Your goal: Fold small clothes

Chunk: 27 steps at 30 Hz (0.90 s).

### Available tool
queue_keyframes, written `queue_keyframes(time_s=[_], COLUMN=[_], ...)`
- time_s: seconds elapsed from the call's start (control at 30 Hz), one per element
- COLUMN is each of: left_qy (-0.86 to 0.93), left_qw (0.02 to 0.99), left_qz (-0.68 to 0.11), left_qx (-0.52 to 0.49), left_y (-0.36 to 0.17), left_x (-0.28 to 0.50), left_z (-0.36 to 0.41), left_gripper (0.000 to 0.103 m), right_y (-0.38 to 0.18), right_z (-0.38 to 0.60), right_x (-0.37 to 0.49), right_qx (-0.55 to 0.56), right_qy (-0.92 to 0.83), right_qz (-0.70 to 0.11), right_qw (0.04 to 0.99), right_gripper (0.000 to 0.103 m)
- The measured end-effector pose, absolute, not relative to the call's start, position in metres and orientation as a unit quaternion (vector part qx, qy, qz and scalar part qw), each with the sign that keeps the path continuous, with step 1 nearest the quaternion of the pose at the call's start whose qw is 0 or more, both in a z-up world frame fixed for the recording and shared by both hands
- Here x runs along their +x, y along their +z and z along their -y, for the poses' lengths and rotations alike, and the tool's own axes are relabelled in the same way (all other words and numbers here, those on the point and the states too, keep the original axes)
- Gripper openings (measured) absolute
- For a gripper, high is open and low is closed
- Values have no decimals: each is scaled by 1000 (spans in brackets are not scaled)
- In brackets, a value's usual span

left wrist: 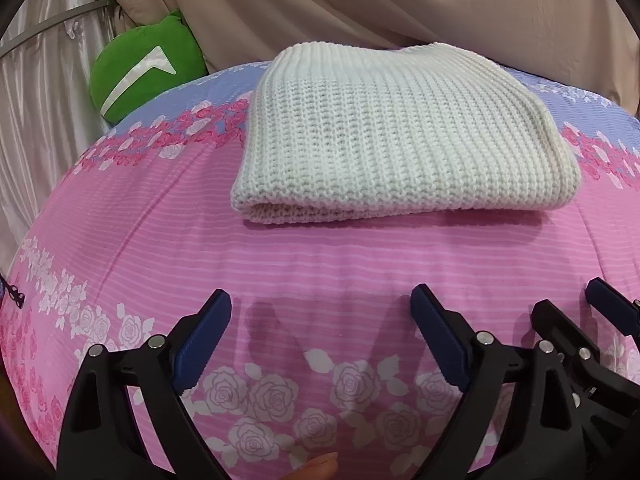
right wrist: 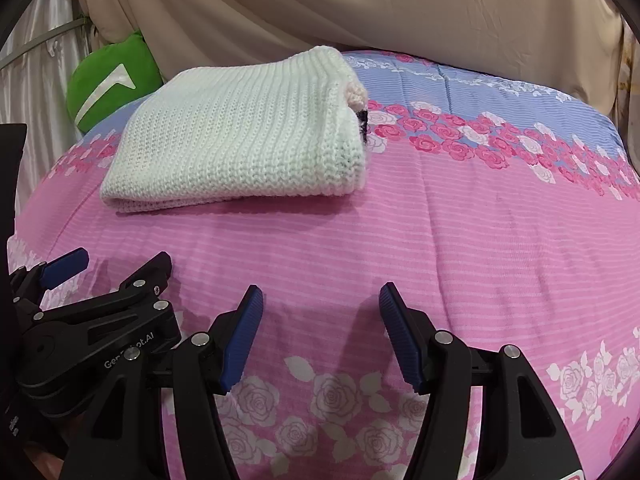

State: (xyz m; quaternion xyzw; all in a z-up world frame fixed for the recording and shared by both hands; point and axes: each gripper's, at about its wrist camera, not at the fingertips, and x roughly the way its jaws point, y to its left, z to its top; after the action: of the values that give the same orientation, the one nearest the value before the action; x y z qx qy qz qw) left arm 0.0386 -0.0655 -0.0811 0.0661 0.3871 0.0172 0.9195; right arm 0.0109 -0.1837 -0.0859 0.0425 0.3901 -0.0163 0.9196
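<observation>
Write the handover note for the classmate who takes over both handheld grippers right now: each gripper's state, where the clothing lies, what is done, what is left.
Left gripper: open, empty, over the pink rose-print bedspread, short of the garment.
Right gripper: open, empty, beside the left one, same height above the bedspread.
White ribbed knit garment: lies folded in a neat stack on the bedspread beyond both grippers, nothing touching it. A dark patch shows at its right edge in the right wrist view; I cannot tell what it is.
Done: this piece looks folded.
Left: no other clothes are in view; check for more pieces.
</observation>
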Motion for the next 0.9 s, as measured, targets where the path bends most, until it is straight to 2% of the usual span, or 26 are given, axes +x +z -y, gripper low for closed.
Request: queue_keyframes(time_s=[0.9], left_qy=[21], left_qw=[920], left_qz=[-386], left_qx=[67], left_y=[-81], left_x=[38], left_z=[64], left_gripper=[88], right_y=[-87], right_z=[185], right_x=[12], right_qx=[39], right_qy=[-19], right_qz=[-391], right_qw=[919], right_gripper=[60])
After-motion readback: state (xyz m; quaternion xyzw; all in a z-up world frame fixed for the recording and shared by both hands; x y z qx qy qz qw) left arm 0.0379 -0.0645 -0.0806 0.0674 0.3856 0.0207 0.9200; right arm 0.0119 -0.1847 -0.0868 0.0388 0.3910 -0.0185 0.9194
